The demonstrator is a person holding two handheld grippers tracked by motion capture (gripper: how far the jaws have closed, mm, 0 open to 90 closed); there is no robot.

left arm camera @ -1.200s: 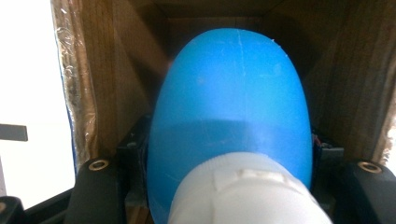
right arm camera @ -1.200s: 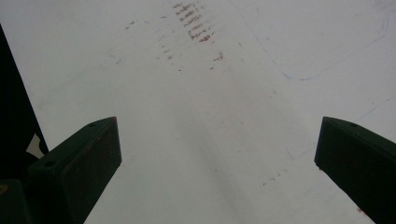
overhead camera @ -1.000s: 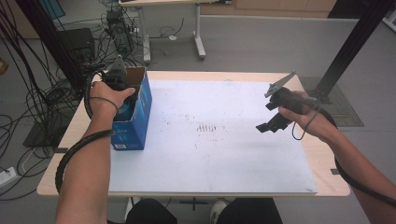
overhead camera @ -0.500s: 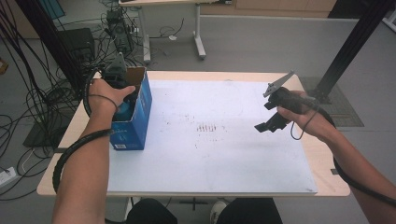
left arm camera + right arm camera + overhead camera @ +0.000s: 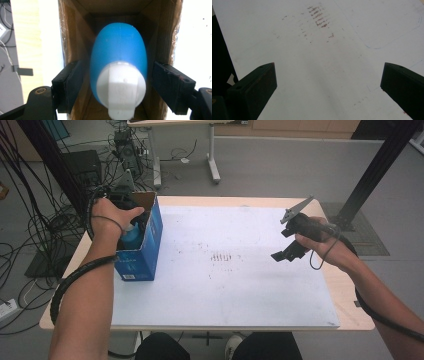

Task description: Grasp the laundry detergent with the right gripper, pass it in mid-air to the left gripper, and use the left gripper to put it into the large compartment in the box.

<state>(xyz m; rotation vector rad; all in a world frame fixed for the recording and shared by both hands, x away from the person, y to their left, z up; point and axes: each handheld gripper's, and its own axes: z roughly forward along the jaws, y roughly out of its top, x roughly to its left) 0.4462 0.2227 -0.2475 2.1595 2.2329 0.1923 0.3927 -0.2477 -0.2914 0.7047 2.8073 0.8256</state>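
The blue cardboard box (image 5: 141, 247) stood open-topped at the left edge of the table (image 5: 240, 201); a pale printed patch sat low on its front face, too small to read. No other writing could be read. Its inside walls were raw brown card, rough and fibrous at the cut edges. Down in the box stood a blue bottle (image 5: 119, 52), smooth, glossy and egg-shaped, topped by a white ribbed plastic cap (image 5: 121, 86) that pointed up out of the opening.

The left claw (image 5: 117, 87) reached down into the box from above, its jaws set either side of the bottle. They had just been opening: the black rubber-faced pads (image 5: 72, 83) stood a little off the bottle's sides, with narrow gaps showing, so the bottle sat between them ungripped.

Well to the right of the box, the right claw (image 5: 283, 247) hung above the white sheet (image 5: 250, 290) that covered the table, jaws spread wide and holding nothing. The sheet was matt and flat, scuffed with short brown smears near its middle and a faint blue pen outline.
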